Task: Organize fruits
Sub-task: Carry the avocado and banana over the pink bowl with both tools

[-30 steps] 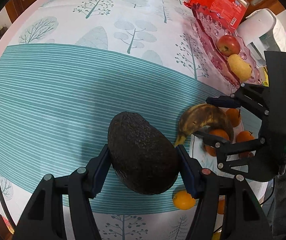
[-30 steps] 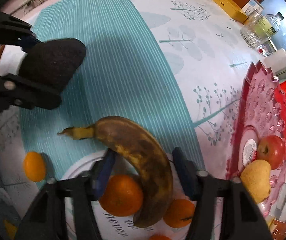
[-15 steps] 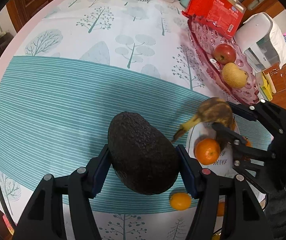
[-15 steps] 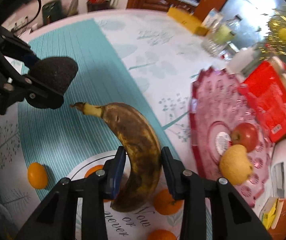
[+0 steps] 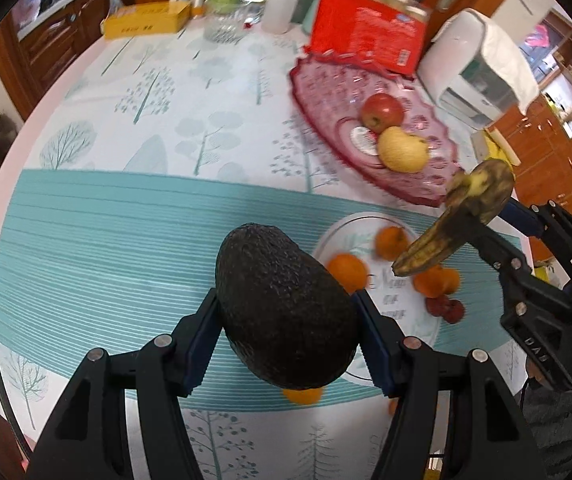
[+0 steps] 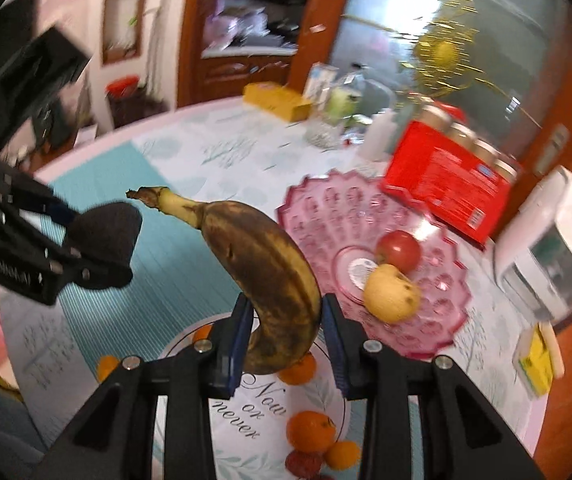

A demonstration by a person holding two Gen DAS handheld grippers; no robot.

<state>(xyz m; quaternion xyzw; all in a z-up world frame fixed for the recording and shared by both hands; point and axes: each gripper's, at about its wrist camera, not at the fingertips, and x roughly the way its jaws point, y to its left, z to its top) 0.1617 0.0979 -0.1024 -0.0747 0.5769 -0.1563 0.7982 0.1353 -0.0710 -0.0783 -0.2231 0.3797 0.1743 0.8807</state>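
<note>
The left gripper (image 5: 286, 340) clamps a dark avocado (image 5: 284, 306) above the table; the right gripper (image 6: 286, 338) pinches a browned banana (image 6: 264, 276), stem pointing away. Beyond both, a pink dish (image 6: 438, 320) holds an apple (image 6: 399, 251) and pear (image 6: 391, 298).

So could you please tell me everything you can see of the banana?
The banana is overripe: its peel is mostly brown with dark blotches, yellow only near the stem, whose tip is dark and dry. It is whole, unpeeled and curved. The right gripper is shut on its lower part, blue pads pressing both sides, and holds it clear of the table, stem pointing up and away. Below it lies the white plate of oranges; nothing else touches it.
</note>
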